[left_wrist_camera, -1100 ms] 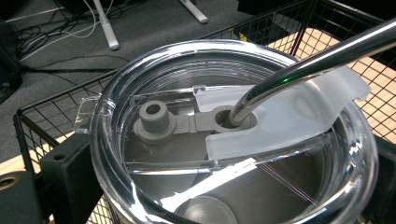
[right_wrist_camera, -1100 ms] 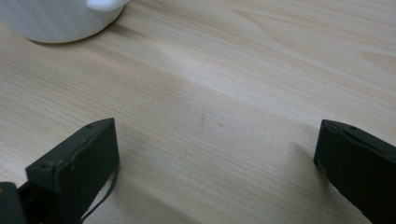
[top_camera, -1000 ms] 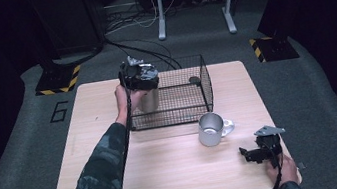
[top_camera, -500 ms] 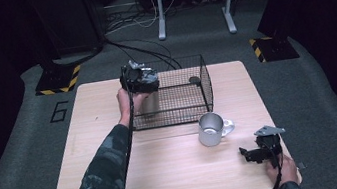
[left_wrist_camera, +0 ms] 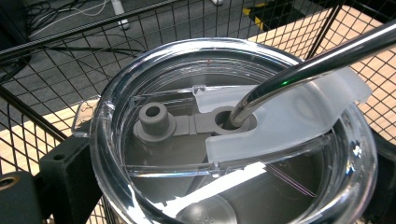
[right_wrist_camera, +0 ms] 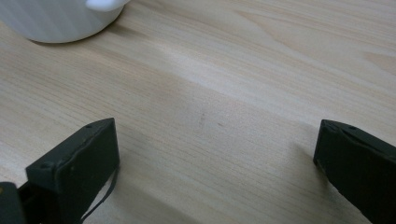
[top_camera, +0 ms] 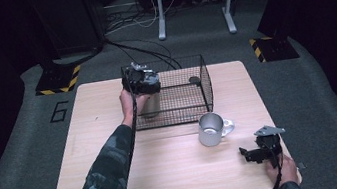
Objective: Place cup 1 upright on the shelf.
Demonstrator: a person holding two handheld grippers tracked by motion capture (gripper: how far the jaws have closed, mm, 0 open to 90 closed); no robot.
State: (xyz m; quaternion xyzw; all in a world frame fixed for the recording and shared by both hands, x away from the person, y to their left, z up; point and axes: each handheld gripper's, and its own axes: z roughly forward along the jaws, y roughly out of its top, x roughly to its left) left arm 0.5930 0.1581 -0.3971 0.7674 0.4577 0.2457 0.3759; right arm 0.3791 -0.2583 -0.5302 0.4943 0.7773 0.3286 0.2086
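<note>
Left gripper [top_camera: 141, 81] clamps the tumbler [left_wrist_camera: 233, 135] inside the basket [top_camera: 204, 86]; right gripper [right_wrist_camera: 215, 163] rests wide open beside the mug [top_camera: 211, 129].

In the left gripper view, the tumbler [left_wrist_camera: 233, 140] ran off the bottom edge, so its body and base were out of sight, and its steel straw [left_wrist_camera: 308, 60] was cut off at the upper right corner. The left tool's [left_wrist_camera: 224, 205] right jaw was almost wholly hidden behind the tumbler's rim. In the high view, the hand and left tool [top_camera: 140, 80] covered the tumbler's [top_camera: 150, 106] top, and the small dark object [top_camera: 194, 79] inside the wire basket [top_camera: 205, 86] was too small to identify. In the right gripper view, the white mug [right_wrist_camera: 60, 21] was cropped by the top edge.
</note>
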